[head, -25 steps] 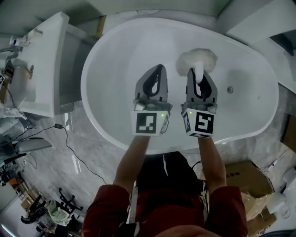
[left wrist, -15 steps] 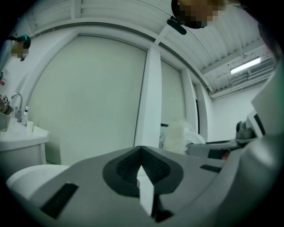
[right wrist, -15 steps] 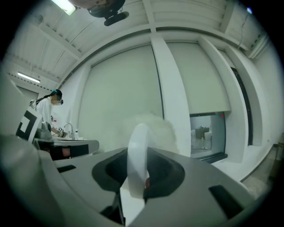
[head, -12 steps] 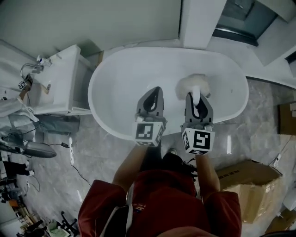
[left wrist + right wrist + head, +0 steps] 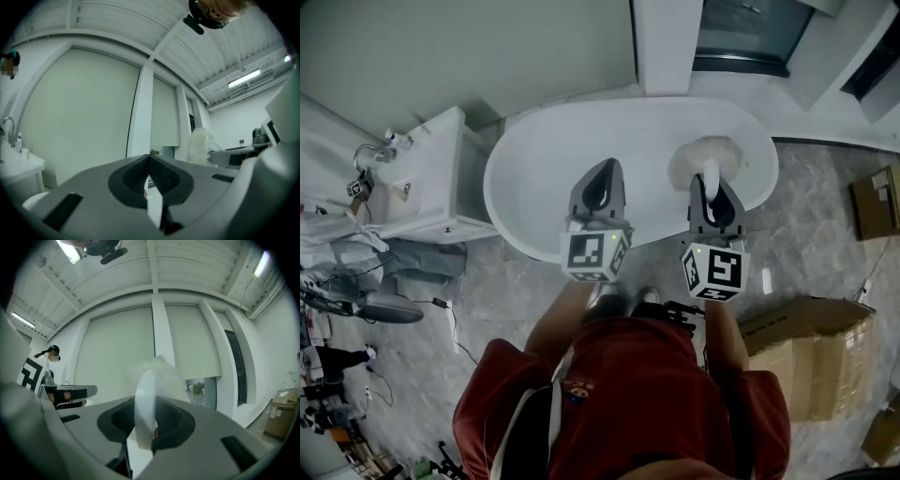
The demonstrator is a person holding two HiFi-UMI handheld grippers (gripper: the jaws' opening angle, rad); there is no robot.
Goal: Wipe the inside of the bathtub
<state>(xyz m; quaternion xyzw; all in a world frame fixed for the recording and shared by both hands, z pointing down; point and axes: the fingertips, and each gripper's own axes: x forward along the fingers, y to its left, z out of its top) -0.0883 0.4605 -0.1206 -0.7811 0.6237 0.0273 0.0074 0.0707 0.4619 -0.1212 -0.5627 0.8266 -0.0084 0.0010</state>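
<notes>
Left gripper: jaws pressed together, empty, above the bathtub mid-basin. Right gripper: clamped on the handle of a fluffy duster, long axis pointing forward. The tub's right end lies below it, so this is probably the working arm.

Oval white bathtub; fluffy white duster, white handle.

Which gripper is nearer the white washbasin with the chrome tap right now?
Left. The left gripper is right of the white washbasin; the right gripper, clamping the fluffy white duster, is farther right, beyond the left one.
</notes>
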